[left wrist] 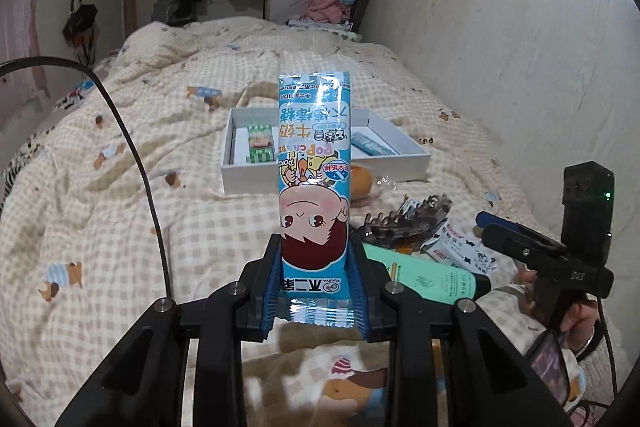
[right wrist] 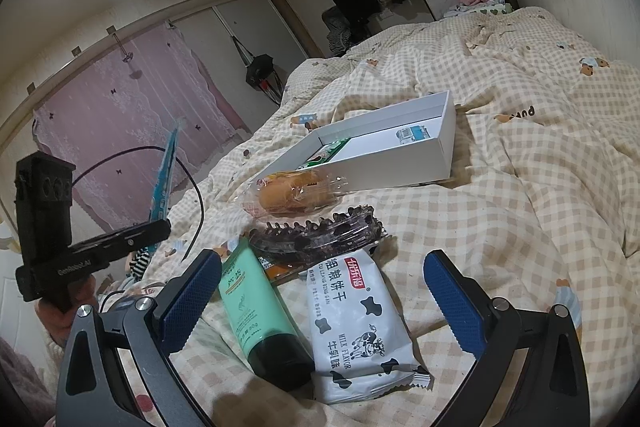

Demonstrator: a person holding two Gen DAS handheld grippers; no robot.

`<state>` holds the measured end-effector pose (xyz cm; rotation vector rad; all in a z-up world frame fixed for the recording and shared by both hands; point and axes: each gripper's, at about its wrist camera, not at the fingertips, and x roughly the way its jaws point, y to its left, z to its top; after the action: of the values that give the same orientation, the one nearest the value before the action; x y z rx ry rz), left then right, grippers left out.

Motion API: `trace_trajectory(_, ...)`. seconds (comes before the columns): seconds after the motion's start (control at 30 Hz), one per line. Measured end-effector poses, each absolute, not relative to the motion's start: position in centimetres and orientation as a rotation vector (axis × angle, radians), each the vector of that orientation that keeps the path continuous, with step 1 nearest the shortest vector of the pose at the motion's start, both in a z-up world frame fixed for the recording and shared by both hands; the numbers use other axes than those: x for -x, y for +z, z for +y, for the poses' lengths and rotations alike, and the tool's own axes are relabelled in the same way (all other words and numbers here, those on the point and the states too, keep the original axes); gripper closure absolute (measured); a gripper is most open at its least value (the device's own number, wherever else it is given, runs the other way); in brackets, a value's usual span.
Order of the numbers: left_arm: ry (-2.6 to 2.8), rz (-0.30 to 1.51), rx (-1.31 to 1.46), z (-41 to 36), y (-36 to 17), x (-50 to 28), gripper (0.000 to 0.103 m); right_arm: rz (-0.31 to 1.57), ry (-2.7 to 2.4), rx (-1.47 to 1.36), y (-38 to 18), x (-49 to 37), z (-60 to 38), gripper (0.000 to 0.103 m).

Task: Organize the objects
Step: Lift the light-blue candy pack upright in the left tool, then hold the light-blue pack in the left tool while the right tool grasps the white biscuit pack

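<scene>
candy packet [left wrist: 315,163] upright (print inverted) in clenched left gripper [left wrist: 316,291]; right gripper [right wrist: 320,307] released

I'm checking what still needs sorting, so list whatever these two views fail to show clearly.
- White box interior: in the left wrist view the candy packet in the left gripper covers its middle.
- Same box, right wrist view: the near wall hides most of its contents.
- Orange item: mostly under the hair claw and green tube; unidentifiable.
- Bread bag: half behind the packet.
</scene>
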<state>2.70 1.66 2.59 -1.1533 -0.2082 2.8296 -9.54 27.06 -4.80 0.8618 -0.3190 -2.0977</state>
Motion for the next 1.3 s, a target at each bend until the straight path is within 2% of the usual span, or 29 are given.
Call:
trace_trajectory(0.57, 2.773, -0.229, 1.094, 1.0, 3.9, -3.1, 0.070, -0.287, -2.069, -0.883, -3.7, 9.9, 27.0, 0.001)
trace_trajectory(0.8, 2.882, -0.130, 1.048, -0.1, 4.5, -3.3, 0.070, -0.200, -2.091, -0.908, -2.3, 10.0, 27.8, 0.001)
trace_trajectory(1.0, 2.841, -0.281, 1.092, -1.8, 2.6, -2.6, 0.070, -0.113, -2.098, -1.020, -2.8, 10.6, 27.9, 0.002)
trace_trajectory(1.13, 2.846, -0.300, 1.101, -1.9, 2.2, -2.6, 0.070, -0.095, -2.086, -1.033, -3.2, 10.5, 27.5, 0.002)
trace_trajectory(1.2, 2.834, -0.289, 1.101, -1.6, 1.9, -2.5, 0.070, -0.114, -2.079, -1.030, -3.6, 10.2, 27.0, 0.012)
trace_trajectory(1.3, 2.839, -0.248, 1.111, -1.0, 1.7, -2.6, 0.070, -0.109, -2.052, -1.064, -5.2, 9.7, 25.8, 0.016)
